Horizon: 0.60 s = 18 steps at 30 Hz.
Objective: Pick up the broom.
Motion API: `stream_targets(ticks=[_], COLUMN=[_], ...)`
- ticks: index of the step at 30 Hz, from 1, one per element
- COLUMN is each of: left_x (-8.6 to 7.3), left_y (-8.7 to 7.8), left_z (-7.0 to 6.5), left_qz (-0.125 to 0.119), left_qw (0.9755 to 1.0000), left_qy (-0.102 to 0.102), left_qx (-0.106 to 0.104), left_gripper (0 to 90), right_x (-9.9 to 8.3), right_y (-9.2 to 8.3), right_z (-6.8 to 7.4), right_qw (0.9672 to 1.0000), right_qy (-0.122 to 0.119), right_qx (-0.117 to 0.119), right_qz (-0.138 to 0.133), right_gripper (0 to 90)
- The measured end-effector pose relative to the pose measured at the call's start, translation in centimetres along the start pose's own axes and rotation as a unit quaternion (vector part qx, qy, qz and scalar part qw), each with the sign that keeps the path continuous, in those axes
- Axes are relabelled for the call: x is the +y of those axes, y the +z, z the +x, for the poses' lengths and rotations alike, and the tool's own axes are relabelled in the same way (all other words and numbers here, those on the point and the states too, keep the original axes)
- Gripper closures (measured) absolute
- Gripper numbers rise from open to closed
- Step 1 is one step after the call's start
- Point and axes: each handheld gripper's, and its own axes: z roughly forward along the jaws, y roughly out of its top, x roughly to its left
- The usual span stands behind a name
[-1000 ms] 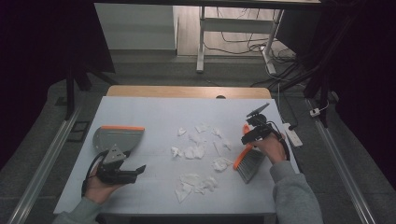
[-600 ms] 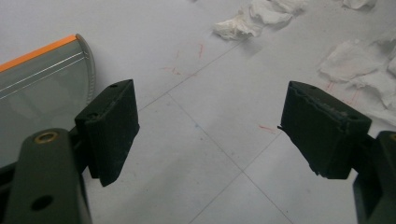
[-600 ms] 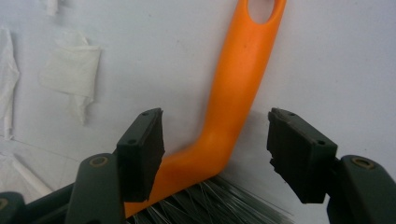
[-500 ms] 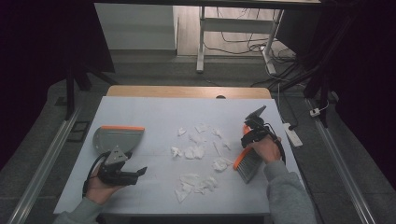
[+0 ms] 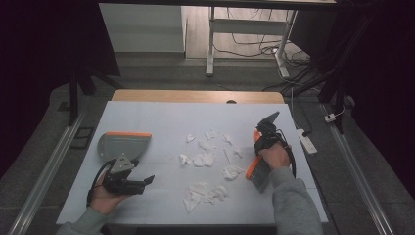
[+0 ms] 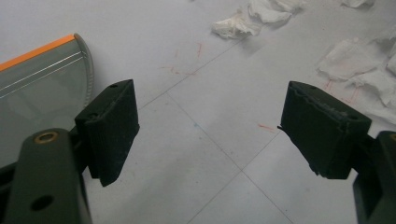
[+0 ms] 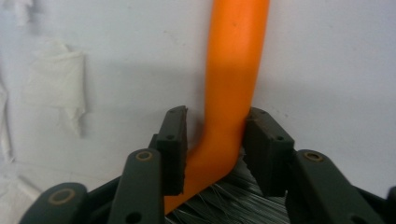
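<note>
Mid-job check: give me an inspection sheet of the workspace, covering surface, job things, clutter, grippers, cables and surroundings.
Surface: pale table top, faint red marks.
Job's things: orange-handled brush at right; grey dustpan at left; torn tissue scraps scattered mid-table.
Clutter: nothing seen.
Grippers: right gripper has just been closing, jaws around the brush handle; left gripper open, holding nothing.
Cables: a cable trails from the left gripper.
Surroundings: dark floor, desk legs, floor wires.
</note>
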Motion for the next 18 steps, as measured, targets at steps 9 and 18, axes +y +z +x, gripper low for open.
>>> stream_targets(ticks=[9, 18], left_x=[-0.1, -0.1], left_y=[-0.1, 0.0], left_z=[0.1, 0.2], left_qz=[-0.002, 0.001], left_qw=[1.0000, 1.0000], left_qy=[0.001, -0.001], left_qx=[0.000, 0.002], left_gripper=[20.4, 20.5], right_x=[0.0, -0.5], right_y=[0.0, -0.6], right_z=[0.3, -1.5], right_qw=[0.9999, 0.9983], right_qy=[-0.005, -0.026], right_qx=[-0.014, 0.048], right_qz=[-0.006, -0.023], right_gripper=[70.5, 70.8])
